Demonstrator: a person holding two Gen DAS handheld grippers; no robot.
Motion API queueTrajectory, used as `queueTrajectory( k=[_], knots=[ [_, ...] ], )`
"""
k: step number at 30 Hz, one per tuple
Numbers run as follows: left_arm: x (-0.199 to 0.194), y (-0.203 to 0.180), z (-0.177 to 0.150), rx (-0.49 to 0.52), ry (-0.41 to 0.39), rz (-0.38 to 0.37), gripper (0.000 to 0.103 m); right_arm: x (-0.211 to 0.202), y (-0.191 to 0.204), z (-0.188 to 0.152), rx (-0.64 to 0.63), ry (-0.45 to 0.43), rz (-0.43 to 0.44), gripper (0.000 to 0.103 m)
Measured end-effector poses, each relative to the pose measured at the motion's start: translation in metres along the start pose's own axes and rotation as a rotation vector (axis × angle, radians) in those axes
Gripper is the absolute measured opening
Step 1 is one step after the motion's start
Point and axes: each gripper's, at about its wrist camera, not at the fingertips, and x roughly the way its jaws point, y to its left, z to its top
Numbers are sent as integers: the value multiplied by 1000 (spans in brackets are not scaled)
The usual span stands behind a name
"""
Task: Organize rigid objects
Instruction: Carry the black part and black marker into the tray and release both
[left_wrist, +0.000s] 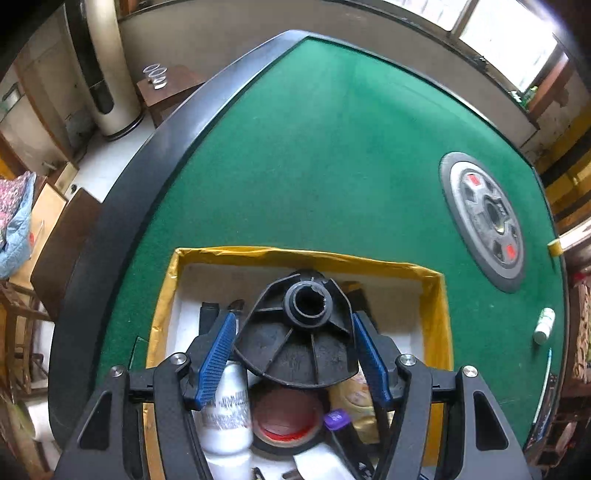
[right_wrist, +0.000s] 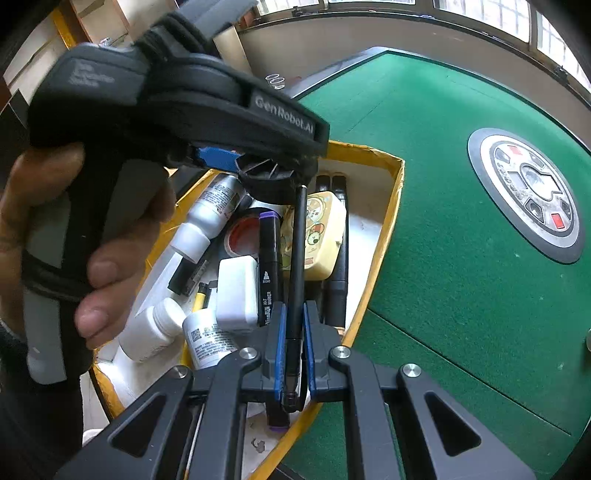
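Most items already lie in the yellow-rimmed box (right_wrist: 384, 236), above which the left gripper (left_wrist: 295, 350) clamps a black finned hub (left_wrist: 299, 332) and the right gripper (right_wrist: 293, 347) clamps a thin black pen (right_wrist: 297, 266), while a small white bottle (left_wrist: 543, 325) still waits on the green worktop (left_wrist: 314, 166).

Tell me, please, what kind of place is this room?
Probably a room in a home, used for games and storage. The green felt table with a round control hub looks like an automatic mahjong table; a tall standing air conditioner and windows stand behind.
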Motion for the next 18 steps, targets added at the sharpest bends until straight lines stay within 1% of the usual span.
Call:
queueTrajectory(
  k=[6, 9, 12, 14, 16, 18],
  knots=[
    [10, 4, -1, -9, 23, -1, 68, 1, 2, 1, -2, 2, 1, 9],
    [10, 9, 0, -36, 15, -43, 68, -1, -2, 0, 20, -10, 17, 10],
    [9, 17, 0, -70, 24, -116, 68, -6, -7, -2, 38, -19, 63, 17],
    [6, 24, 1, -115, 25, -172, 68, -13, -8, -4, 48, -40, 79, 25],
    [-1, 26, 1, -141, 9, -202, 68, -21, -8, -7, 49, -65, 76, 30],
    [-15, 23, -4, -140, -25, -230, 68, -34, -9, -12, 50, -101, 95, 33]
  ],
)
